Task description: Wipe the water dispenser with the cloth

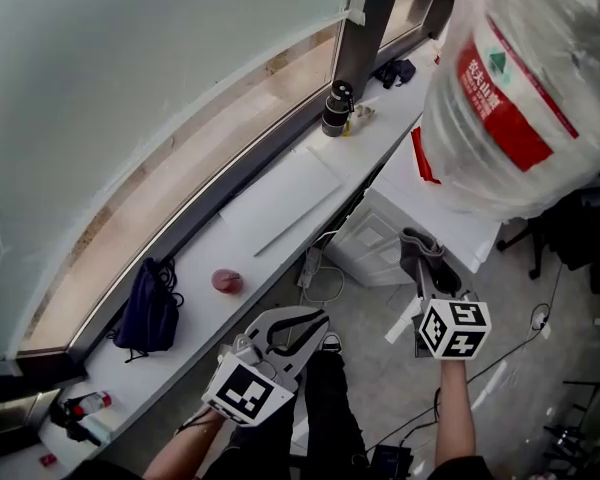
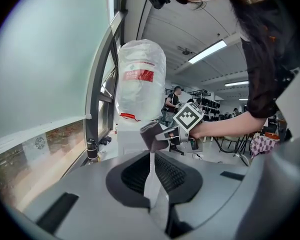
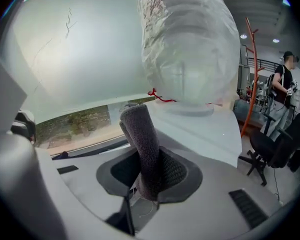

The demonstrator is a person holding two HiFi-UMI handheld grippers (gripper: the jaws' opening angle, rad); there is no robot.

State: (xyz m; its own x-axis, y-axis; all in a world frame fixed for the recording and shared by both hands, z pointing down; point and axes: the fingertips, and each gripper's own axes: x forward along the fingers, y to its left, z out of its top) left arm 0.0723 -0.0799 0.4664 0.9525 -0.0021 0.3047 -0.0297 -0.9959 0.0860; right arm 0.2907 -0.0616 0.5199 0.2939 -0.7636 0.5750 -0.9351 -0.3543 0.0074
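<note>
Beside the window, a white water dispenser point(image 1: 385, 236) is seen standing against a long white desk point(image 1: 280, 203). A large bottle point(image 1: 520, 78) wrapped in clear plastic, with a red label, is mounted on it.

Right gripper point(image 1: 427, 286): held at the dispenser's front edge, below the bottle. Its fingers are closed on a grey cloth point(image 1: 420, 253). In the right gripper view the cloth point(image 3: 142, 144) is seen clamped at its lower end in the right gripper point(image 3: 147, 181). The cloth's free end stands upright as a thick folded roll, in front of the dispenser's white top point(image 3: 205, 129) and the bottle point(image 3: 190, 44). Whether the cloth touches the dispenser cannot be told.

Left gripper point(image 1: 305, 323): held lower and to the left, apart from the dispenser, over the floor by the desk. In the left gripper view the fingers of the left gripper point(image 2: 151, 159) are brought together with nothing between them. The same view shows the right gripper point(image 2: 165, 133) with the cloth point(image 2: 150, 134) raised before the dispenser point(image 2: 130, 141), just under the bottle point(image 2: 140, 79).

Noted on the desk:
- a dark blue bag point(image 1: 148, 313) toward the near end
- a small red round object point(image 1: 227, 281) near the bag
- a dark cylinder point(image 1: 337, 108) upright by the window frame
</note>
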